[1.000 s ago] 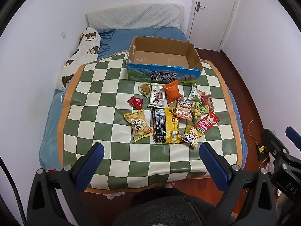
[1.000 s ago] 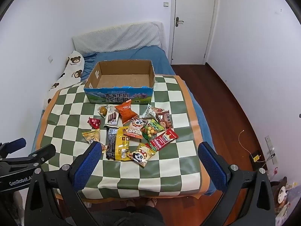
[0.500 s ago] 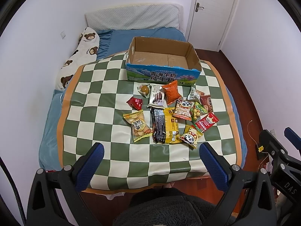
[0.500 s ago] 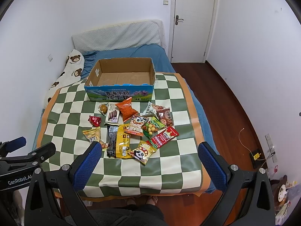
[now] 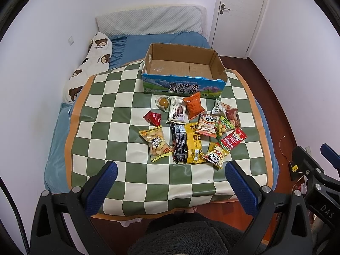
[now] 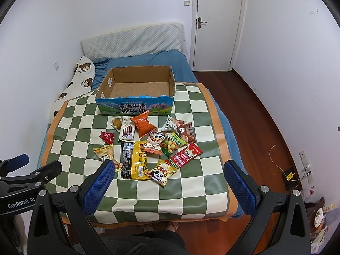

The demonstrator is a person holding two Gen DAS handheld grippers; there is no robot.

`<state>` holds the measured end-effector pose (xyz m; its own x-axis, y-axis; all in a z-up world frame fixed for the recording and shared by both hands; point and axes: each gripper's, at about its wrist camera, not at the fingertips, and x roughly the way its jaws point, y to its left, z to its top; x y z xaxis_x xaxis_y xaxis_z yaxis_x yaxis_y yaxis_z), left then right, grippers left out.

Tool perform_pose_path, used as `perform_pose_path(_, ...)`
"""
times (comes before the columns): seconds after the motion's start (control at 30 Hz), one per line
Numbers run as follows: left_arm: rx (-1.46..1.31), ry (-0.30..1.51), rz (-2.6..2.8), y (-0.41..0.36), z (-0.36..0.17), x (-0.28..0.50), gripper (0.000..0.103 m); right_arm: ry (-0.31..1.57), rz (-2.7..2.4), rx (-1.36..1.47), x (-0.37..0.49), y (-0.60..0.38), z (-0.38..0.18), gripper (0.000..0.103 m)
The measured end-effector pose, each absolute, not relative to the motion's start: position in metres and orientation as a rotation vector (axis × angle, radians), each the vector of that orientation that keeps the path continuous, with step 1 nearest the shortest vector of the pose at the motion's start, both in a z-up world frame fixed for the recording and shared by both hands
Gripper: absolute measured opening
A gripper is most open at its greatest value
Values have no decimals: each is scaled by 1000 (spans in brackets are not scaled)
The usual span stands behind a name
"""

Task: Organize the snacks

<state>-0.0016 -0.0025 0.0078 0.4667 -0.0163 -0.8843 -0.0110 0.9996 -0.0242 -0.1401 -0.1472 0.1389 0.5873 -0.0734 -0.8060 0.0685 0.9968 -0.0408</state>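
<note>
Both claws hang over the near edge of the checkered mat (image 5: 119,114), the left gripper (image 5: 170,177) and right gripper (image 6: 166,176) each spread wide and holding nothing. Just ahead of them lies the snack pile (image 5: 191,127), the panda packet (image 6: 160,173) nearest. Beyond it, the milk carton box (image 5: 182,72) sits open.

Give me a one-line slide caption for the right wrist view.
Open right tongs hover over a green-and-white checkered mat strewn with snack packets, an empty blue-printed cardboard box behind them.
</note>
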Motion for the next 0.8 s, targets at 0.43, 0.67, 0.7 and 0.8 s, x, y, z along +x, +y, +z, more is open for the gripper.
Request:
perform_pose_path(0.43, -28, 1082, -4, -3, 9, -1, 103, 938, -84, -3, -139, -148, 139, 103)
perform_pose_path(0.67, -28, 1079, -4, -3, 9, -1, 103, 937, -85, -4, -138, -148, 140, 103)
perform_pose_path(0.7, -28, 1078, -4, -3, 9, -1, 103, 938, -85, -2, -137, -148, 140, 103)
perform_pose_path(0.8, -26, 1076, -6, -4, 10, -1, 103, 937, -86, -2, -138, -148, 140, 103)
